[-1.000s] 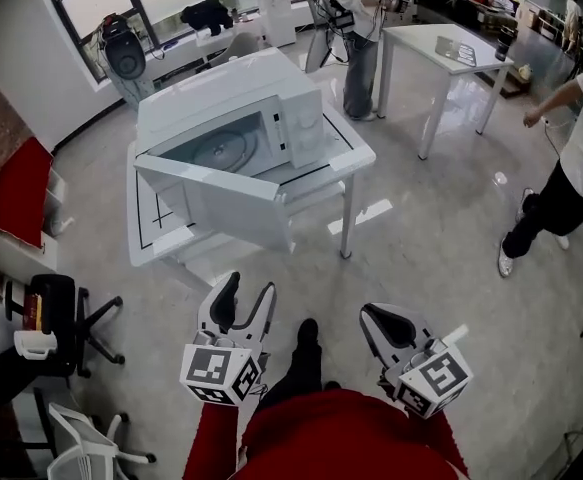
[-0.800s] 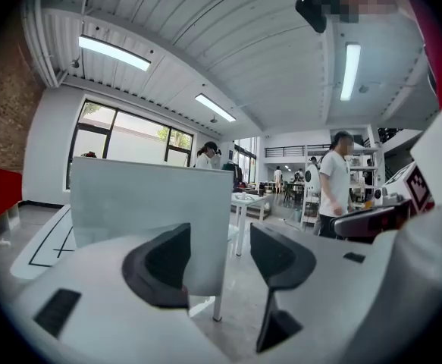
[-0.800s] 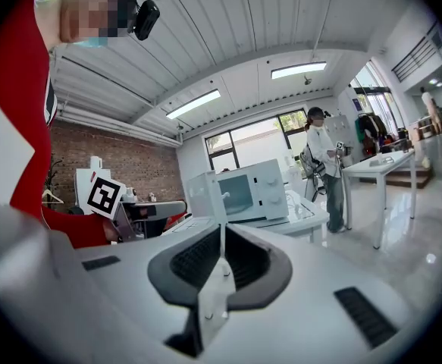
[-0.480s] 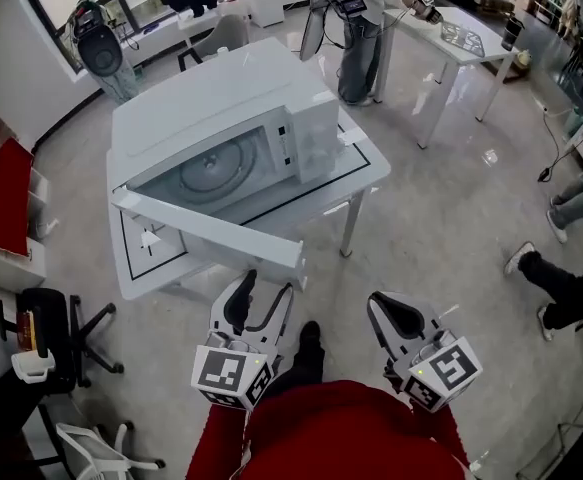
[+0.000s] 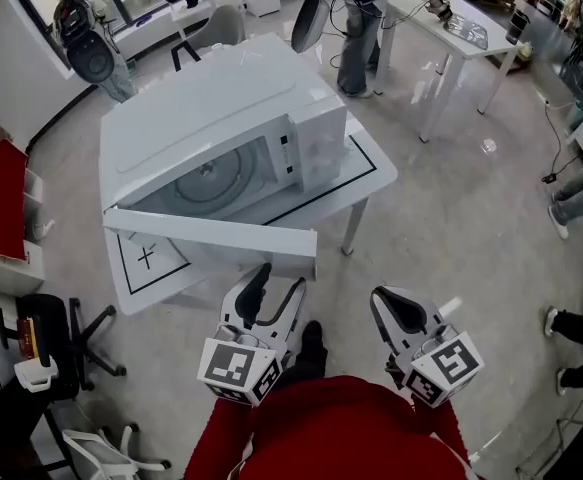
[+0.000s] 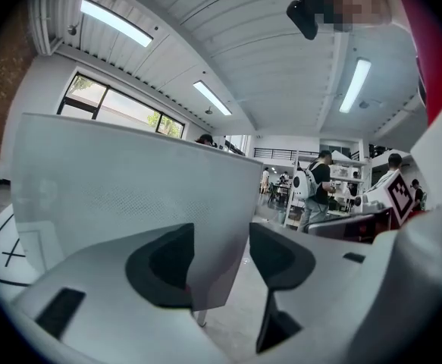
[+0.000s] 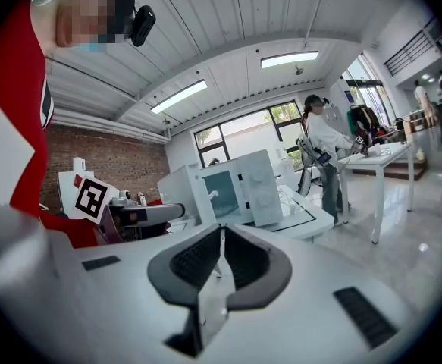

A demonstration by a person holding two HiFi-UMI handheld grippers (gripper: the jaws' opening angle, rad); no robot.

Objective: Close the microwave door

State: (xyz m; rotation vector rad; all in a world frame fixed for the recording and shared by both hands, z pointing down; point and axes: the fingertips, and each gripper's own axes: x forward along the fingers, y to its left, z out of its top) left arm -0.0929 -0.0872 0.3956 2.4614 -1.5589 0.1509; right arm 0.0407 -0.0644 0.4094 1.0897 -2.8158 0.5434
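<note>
The white microwave [image 5: 211, 118] stands on a white table [image 5: 366, 168], and its door [image 5: 211, 236] is swung wide open toward me. My left gripper [image 5: 279, 280] is open just below the door's free corner. In the left gripper view the door [image 6: 130, 196] fills the left half, and its free edge stands between the open jaws of that gripper [image 6: 221, 260], with no squeeze on it. My right gripper [image 5: 389, 303] hangs to the right over the floor, away from the door. It is shut with nothing in it [image 7: 222, 241], and the microwave [image 7: 236, 188] shows beyond it.
A black office chair [image 5: 61, 333] stands at the left next to a red cabinet [image 5: 1, 193]. A second white table [image 5: 451, 28] is at the back right. People stand behind the microwave [image 5: 361, 18] and at the right edge [image 5: 581, 193]. Grey floor lies right of the table.
The view has closed in on the microwave. Both grippers have moved forward, and the left one has come up to the door's free edge. The right gripper stays shut.
</note>
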